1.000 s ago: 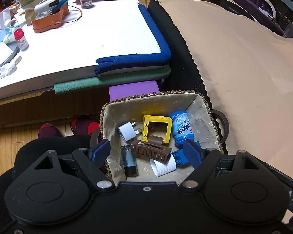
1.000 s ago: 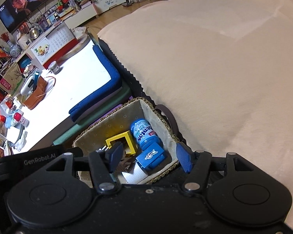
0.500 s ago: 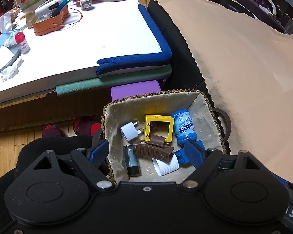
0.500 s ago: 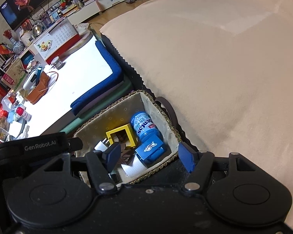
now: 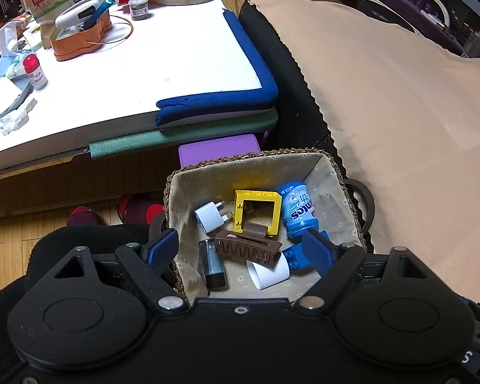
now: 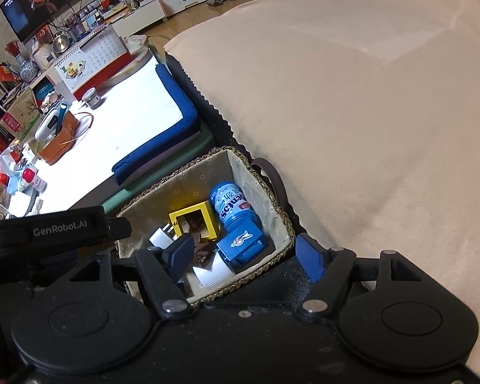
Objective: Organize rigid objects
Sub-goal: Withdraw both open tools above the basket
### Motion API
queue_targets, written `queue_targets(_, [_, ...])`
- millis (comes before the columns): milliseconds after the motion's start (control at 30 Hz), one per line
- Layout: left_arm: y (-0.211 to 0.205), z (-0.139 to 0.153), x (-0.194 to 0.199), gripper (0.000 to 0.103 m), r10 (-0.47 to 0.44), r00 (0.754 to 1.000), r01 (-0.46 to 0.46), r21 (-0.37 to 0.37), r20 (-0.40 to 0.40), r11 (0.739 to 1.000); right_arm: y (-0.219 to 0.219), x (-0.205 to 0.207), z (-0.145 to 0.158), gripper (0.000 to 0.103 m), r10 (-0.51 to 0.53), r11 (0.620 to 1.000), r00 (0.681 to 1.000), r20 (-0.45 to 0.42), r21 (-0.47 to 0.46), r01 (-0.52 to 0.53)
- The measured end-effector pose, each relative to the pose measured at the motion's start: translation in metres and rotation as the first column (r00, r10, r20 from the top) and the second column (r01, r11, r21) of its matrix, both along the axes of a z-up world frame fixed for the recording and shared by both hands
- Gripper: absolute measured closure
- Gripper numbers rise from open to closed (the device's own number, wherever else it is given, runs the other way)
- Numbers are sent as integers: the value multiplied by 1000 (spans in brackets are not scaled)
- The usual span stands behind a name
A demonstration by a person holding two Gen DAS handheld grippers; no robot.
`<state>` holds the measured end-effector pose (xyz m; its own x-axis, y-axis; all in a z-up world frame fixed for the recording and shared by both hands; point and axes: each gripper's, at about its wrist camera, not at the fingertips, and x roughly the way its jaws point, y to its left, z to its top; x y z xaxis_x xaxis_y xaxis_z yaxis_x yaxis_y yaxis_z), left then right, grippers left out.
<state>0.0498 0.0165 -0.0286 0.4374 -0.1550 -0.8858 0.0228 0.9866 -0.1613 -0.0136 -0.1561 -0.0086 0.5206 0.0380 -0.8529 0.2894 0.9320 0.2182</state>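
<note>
widening over the woven basket [image 6: 273, 206], right gripper [image 6: 244, 257] fingers have just spread, holding nothing; blue block [image 6: 241, 243] now lies inside w/ the rest. left gripper [image 5: 240, 251] apart, empty too.

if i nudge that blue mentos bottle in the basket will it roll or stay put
The Mentos bottle lies on its side and looks round, so it would probably roll. The yellow frame beside it and the basket wall may stop it. Its glossy plastic likely slips.

basket [image 5: 332, 172] sits between table [image 5: 163, 64] and cloth [image 5: 400, 102] (clip [image 5: 246, 249] inside).
</note>
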Motion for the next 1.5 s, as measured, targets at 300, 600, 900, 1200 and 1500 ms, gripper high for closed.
queue_targets(300, [-1,0,-1,23,-1,1000,1,3,-1,1000,1,0,-3,30,7,1000,1000,-8,-3,-7])
queue_targets(600, [-2,3,-4,23,-22,999,22,-13,24,1000,-3,-3,-7,29,2,1000,1000,-17,-3,-2])
queue_targets(900, [-3,4,-6,21,-31,999,31,-20,30,999,-6,-7,-9,28,-3,1000,1000,-21,-6,3])
queue_targets(1200, [-7,5,-10,21,-51,998,52,-26,35,998,-10,-12,-10,27,-13,1000,1000,-23,-9,13])
queue_targets(1500, [-20,7,-21,21,-96,994,98,-31,54,995,-27,-28,-5,26,-45,999,999,-10,-14,45])
